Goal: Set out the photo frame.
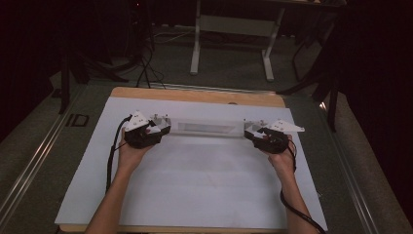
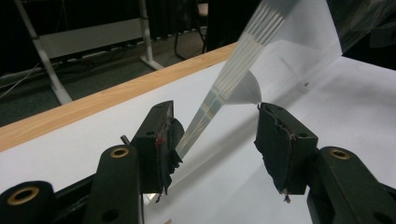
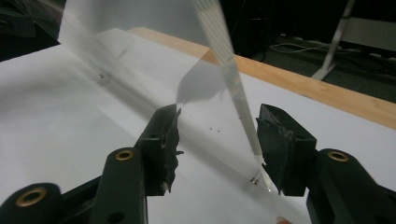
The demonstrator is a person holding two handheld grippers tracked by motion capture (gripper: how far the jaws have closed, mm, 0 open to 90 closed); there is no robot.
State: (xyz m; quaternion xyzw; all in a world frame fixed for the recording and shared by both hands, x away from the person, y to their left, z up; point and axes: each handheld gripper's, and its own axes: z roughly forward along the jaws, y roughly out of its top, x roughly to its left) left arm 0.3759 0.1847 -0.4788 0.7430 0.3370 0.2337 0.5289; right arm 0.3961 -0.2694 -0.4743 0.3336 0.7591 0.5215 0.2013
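My forearms: they come in from the near edge of the bench (image 1: pixel 195 95), one to each side, so that each claw meets one end of the work.
Left claw (image 1: pixel 163 125): it stands wide. In the left gripper view the end of the clear plastic strip (image 1: pixel 207 128) runs between the pads, its striped edge close against one pad and its corner at the tip of the other. I cannot tell whether the pads press on it, so I call the claw open around the strip rather than clamped.
Right claw (image 1: pixel 252 129): the same, mirrored. In the right gripper view the strip's end lies between the pads, its striped edge near one pad and a corner at the other. Wide, no clear squeeze.
Clear plastic strip: it spans straight from one claw to the other across the middle of the bench, a little beyond the centre of the white sheet (image 1: pixel 204 190). The gripper views show it rising away from the sheet and twisting, so I judge it is borne at its ends, not lying flat.
Why held so: I judge that an end in each claw keeps this limp, see-through film stretched out and controllable; one claw alone would let it droop.
White sheet: it covers most of the wooden bench, a plain ground under the film.
Beyond the bench: grey floor and a white table frame (image 1: pixel 234 44) in the dark.
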